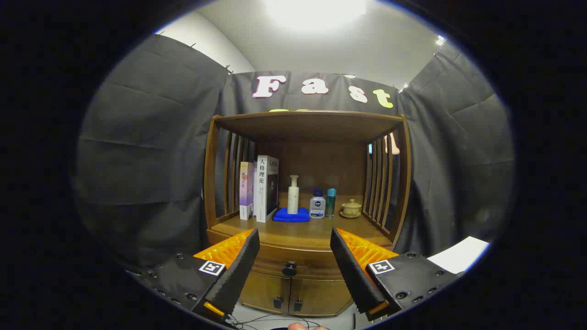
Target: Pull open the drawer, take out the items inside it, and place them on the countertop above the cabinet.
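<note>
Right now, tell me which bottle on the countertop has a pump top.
The tall cream bottle, standing leftmost of the three at the blue cloth. The squat clear bottle and slim teal bottle have plain caps. The open gripper touches none.

Cabinet (305, 256) stands ahead against booth wall, gripper (293, 247) in front of it, fingers spread wide apart, nothing between them but air. Drawer (293, 263) sits closed under countertop (302, 231), its knob (289, 269) between the fingers. Two doors (293, 295) below drawer, side by side. On countertop, back row left to right: two books (259, 190) upright at back left corner, pump bottle (293, 195) standing on folded cloth (292, 214), squat bottle (317, 204) just right of cloth, slim tube (330, 201) beside it, lidded cup (351, 208) on saucer near right edge. Front of countertop bare. Shelf roof (307, 120) above all.
</note>
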{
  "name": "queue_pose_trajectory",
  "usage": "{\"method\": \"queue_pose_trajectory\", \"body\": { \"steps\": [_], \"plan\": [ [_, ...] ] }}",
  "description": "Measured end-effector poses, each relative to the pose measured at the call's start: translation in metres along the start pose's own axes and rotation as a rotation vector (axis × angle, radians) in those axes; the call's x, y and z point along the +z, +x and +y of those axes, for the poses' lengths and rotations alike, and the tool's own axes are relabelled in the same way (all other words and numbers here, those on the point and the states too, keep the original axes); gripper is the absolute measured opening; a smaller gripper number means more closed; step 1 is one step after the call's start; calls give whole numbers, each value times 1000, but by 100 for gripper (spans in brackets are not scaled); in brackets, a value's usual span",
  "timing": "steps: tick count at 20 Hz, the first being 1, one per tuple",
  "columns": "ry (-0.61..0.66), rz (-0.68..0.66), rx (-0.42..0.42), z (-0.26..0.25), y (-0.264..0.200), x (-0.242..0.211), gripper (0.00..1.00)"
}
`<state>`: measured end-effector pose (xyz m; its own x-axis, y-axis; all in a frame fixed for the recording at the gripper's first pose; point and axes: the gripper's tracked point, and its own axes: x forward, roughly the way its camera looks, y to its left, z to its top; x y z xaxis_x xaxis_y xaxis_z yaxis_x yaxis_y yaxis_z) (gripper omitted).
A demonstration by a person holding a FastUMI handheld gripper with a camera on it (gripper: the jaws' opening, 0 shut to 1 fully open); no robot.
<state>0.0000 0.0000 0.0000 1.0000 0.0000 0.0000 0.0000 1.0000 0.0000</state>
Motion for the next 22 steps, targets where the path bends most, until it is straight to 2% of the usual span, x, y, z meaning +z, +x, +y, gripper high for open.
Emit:
{"method": "queue_pose_trajectory", "body": {
  "steps": [22],
  "plan": [
    [35, 6, -42, -17, 16, -16, 98]
  ]
}}
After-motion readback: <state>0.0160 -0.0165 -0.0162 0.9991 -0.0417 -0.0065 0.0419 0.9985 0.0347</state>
